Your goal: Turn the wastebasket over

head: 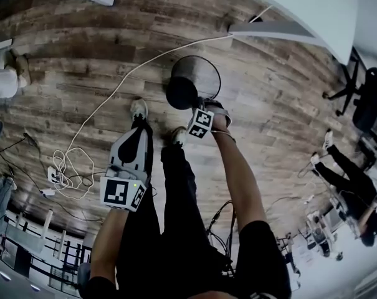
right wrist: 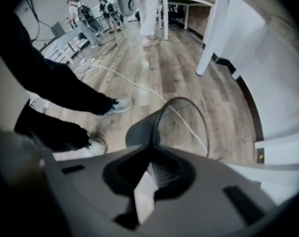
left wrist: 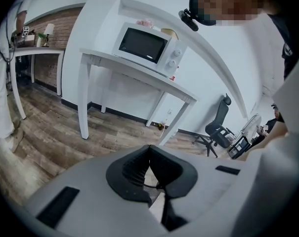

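The wastebasket (head: pixel 191 83) is tilting over the wooden floor (head: pixel 82 73) at upper centre of the head view. The right gripper (head: pixel 205 104) is pinching its near rim with almost closed jaws, and its long axis is leaning away up-left. The left gripper (left wrist: pixel 149 151) is idling lower left, jaws together on nothing, well apart.

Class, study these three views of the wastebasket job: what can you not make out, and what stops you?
- Head view: where the right gripper meets the rim of the round black wastebasket, hidden by the marker cube.
- Right gripper view: the wastebasket's base, covered by the gripper's grey body, so contact with the wooden floor is unclear.
- Left gripper view: items atop the white microwave, too small.
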